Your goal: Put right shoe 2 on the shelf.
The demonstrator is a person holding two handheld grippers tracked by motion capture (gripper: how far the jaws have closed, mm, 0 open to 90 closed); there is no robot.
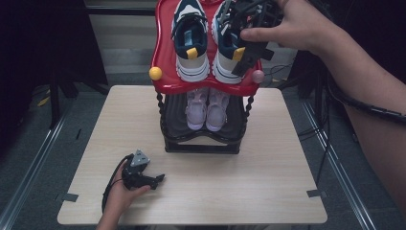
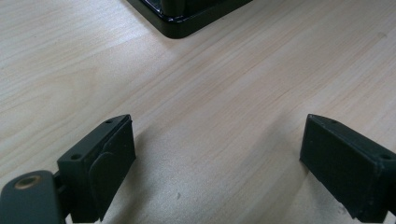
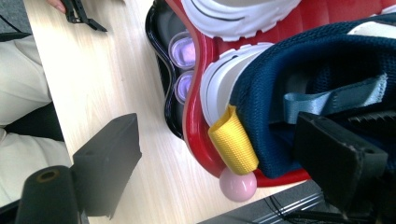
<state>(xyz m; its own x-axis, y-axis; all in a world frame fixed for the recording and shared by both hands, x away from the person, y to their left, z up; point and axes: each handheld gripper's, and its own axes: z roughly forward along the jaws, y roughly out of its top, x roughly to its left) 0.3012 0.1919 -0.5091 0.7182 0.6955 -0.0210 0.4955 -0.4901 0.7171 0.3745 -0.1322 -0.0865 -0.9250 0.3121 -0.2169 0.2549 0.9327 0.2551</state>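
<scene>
Navy sneaker [image 3: 322, 70], the right one of the pair on the red top tray [image 3: 205, 135], sits at the right gripper [image 1: 251, 45], heel end toward the jaws. Those jaws stand wide apart and released; nothing is pressed between the pads. In the right gripper view one jaw lies against the padded navy collar at the heel, the other hangs clear over the tabletop [image 3: 126, 84], outside the tray rim. The yellow heel loop [image 3: 233, 144] falls in the gap between the jaws, touching neither.

Orientation: the sneaker's long axis runs from the tray's front edge toward its back, heel at the person's side, toe pointing away, sole flat on the tray. A light blue strap [image 3: 327, 100] crosses the inside of the collar just beyond the near jaw. Its mate [image 1: 190, 40] lies parallel just beside it, the same way round.

Outward from the jaws: a pink knob [image 3: 238, 184] on the tray corner directly below the heel loop, a yellow knob [image 1: 155, 73] on the opposite corner. On the black lower tier [image 1: 201, 139] stands a pair of pale lilac shoes [image 1: 207, 110], toes toward the person.

Left gripper [image 1: 155, 181] rests well apart on the tabletop, held in the left hand [image 1: 119, 194], jaws spread open on bare wood, pointing toward the rack's base corner [image 2: 180, 25].
</scene>
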